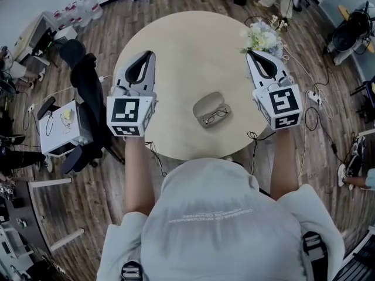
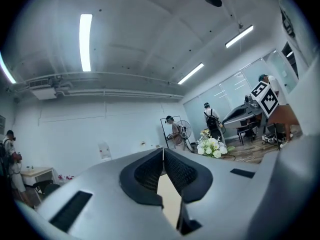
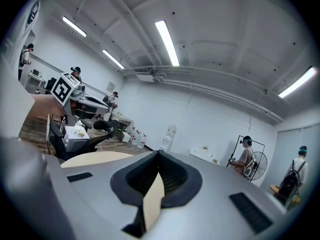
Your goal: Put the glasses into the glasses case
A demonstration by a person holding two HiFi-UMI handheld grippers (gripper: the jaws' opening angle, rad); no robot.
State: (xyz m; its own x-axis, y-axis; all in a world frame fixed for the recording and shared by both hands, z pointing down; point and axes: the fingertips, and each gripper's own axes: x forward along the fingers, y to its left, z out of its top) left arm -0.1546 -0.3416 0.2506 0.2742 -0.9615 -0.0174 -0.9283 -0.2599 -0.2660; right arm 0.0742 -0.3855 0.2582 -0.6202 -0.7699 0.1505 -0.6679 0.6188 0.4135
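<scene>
An open beige glasses case lies near the front of the round table, and the dark-framed glasses rest in its front half. My left gripper is held above the table's left side, shut and empty, its tips meeting in the left gripper view. My right gripper is held over the table's right side, likewise shut with nothing in it. The case lies between the two grippers, closer to me than their tips. Neither gripper view shows the case or glasses.
A bunch of white flowers sits at the table's far right edge, just beyond my right gripper. A black office chair and a white box stand to the left of the table. Cables trail on the wood floor at right.
</scene>
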